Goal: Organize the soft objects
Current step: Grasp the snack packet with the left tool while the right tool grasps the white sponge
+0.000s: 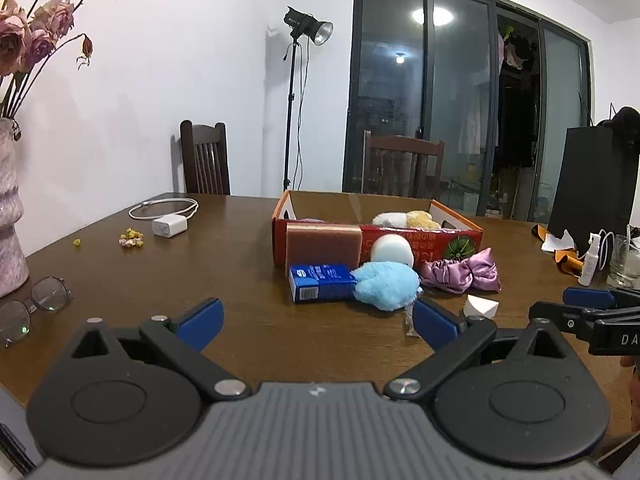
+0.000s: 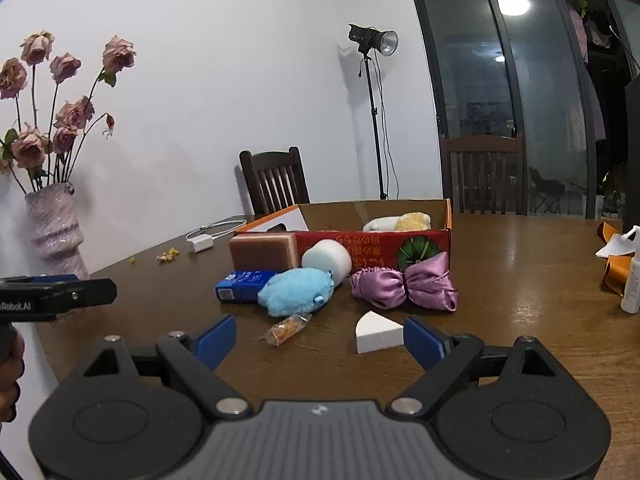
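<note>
Your right gripper (image 2: 316,342) & left gripper (image 1: 316,322) hover wide open, empty, over table (image 2: 520,280); white wedge sponge (image 2: 378,334) sits nearest, blue plush (image 2: 296,292) beyond, box (image 2: 372,242) behind, likely the drop-off.

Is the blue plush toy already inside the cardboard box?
No, the blue plush toy lies on the table in front of the cardboard box.

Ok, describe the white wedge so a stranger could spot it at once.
Start at the red cardboard box on the wooden table. Nearer the camera than the soft things piled before it, past the purple satin bow, lies the white wedge. It alone is plain white with one curved edge and flat faces.
</note>
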